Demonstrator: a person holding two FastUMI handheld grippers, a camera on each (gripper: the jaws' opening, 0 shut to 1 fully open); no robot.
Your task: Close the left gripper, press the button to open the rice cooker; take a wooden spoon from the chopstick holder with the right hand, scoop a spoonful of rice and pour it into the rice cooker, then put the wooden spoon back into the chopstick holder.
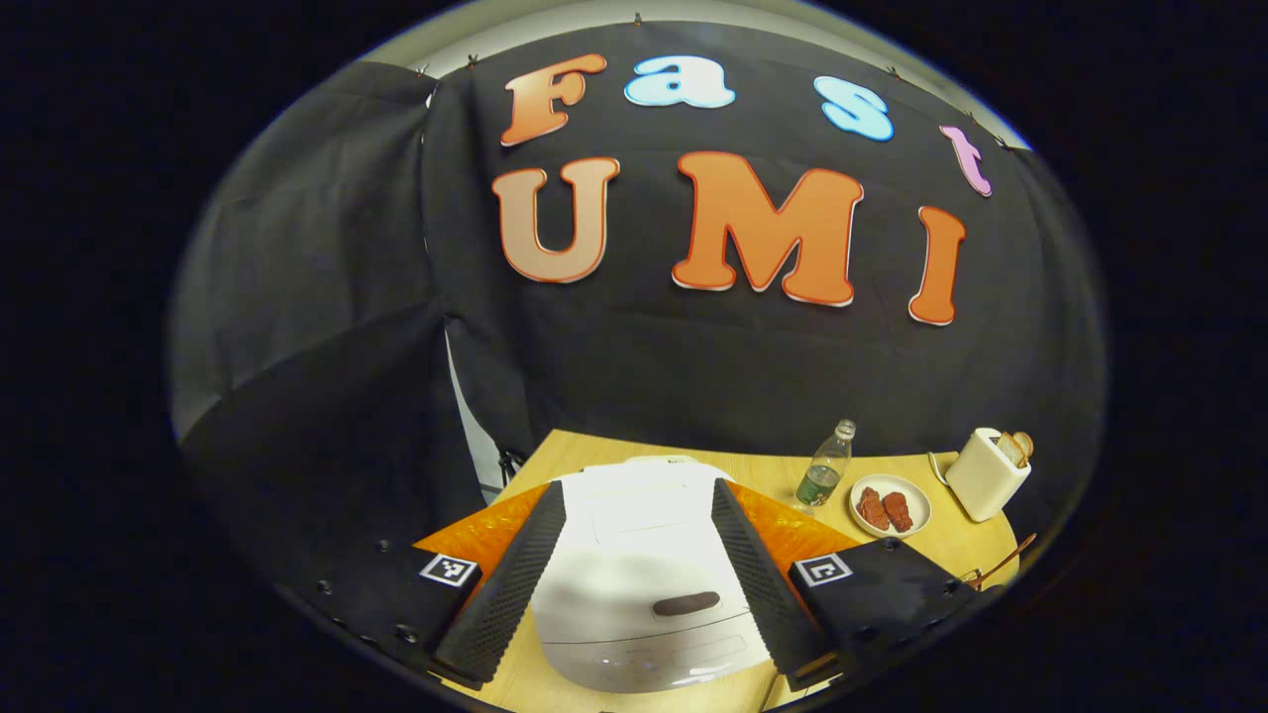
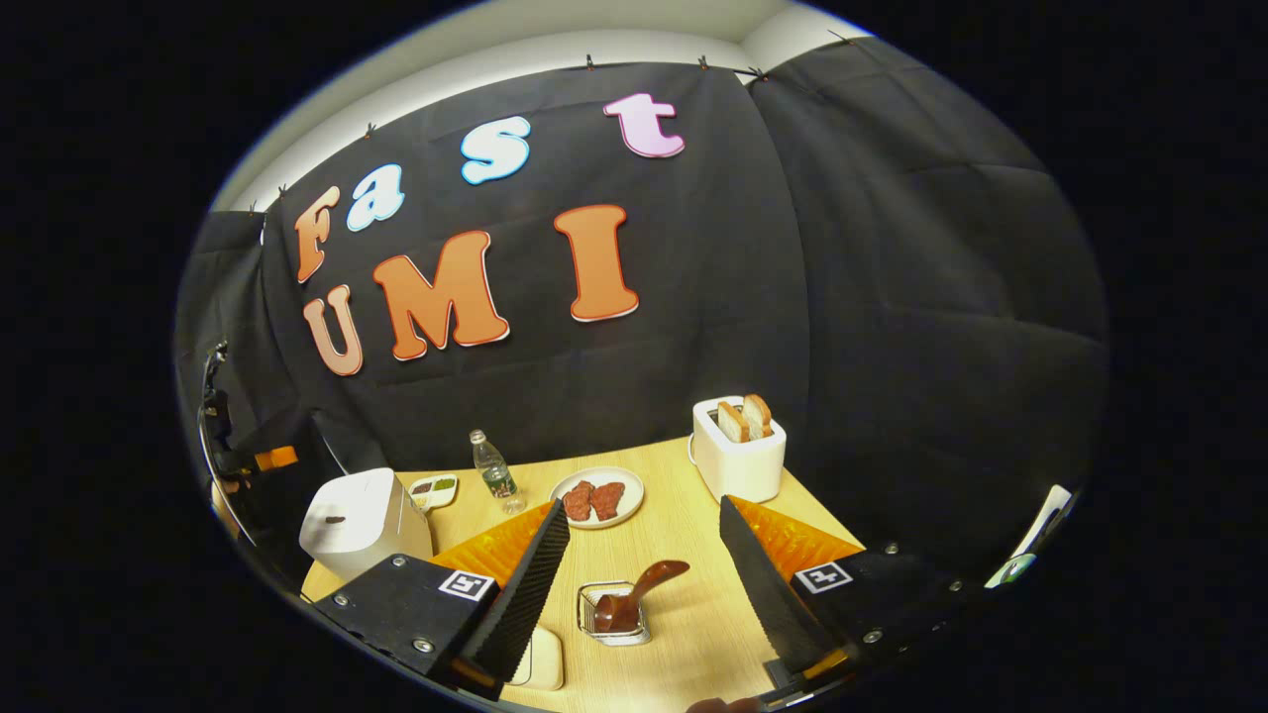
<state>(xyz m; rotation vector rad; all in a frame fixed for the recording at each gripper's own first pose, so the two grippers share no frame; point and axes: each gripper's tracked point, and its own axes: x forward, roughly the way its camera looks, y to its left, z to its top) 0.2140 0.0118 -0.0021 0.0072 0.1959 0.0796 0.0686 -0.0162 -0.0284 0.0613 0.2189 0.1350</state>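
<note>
Rice cooker [image 1: 644, 584] sits lid down on the wooden table [image 1: 941, 550], dark button [image 1: 686, 603] on its front; the left gripper [image 1: 639, 579] hovers over it, fingers spread wide to either side, not touching. Right of the cooker: water bottle [image 1: 825, 465], plate of red pieces [image 1: 890, 506], toaster [image 1: 986, 473] with bread. In the right gripper view, the right gripper [image 2: 644, 584] hangs open above the chopstick holder [image 2: 614, 614], wooden spoon [image 2: 634, 594] leaning inside.
</note>
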